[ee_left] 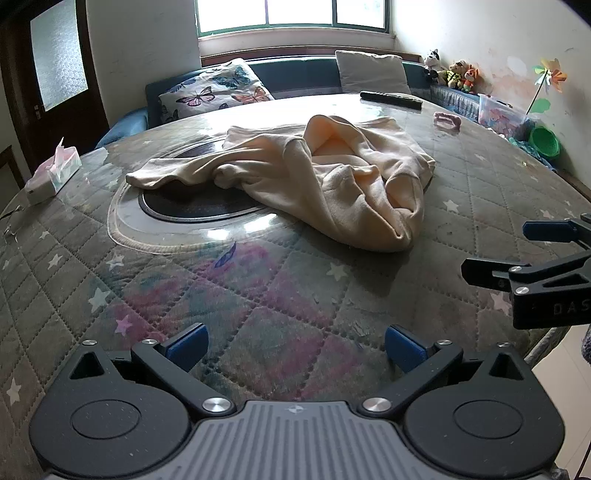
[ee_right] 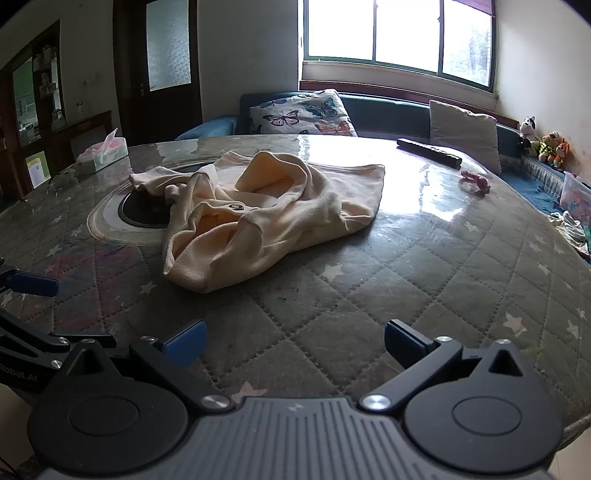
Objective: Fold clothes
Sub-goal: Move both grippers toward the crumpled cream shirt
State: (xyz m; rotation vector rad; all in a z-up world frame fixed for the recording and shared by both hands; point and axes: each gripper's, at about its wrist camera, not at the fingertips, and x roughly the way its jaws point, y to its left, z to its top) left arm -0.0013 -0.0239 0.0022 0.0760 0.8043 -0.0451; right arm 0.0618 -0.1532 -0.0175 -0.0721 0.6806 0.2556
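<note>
We see a round quilted table (ee_left: 258,295) under glossy film, with a sofa (ee_left: 295,74) and window (ee_left: 291,14) behind it. Ahead of our left gripper (ee_left: 295,347) and right gripper (ee_right: 295,341), both spread wide and empty, the cream garment (ee_left: 314,173) lies crumpled, partly covering a dark disc (ee_left: 177,199), its hood gaping.

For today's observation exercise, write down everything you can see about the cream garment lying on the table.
The cream garment is soft, fleecy-looking fabric, lying unfolded in a rumpled heap on the quilted, star-patterned table. A hood-like opening gapes upward, one sleeve trails across the dark round inset, and a small dark mark shows on its front in the right wrist view. Neither the left gripper nor the right gripper touches it; both are open, short of it.
</note>
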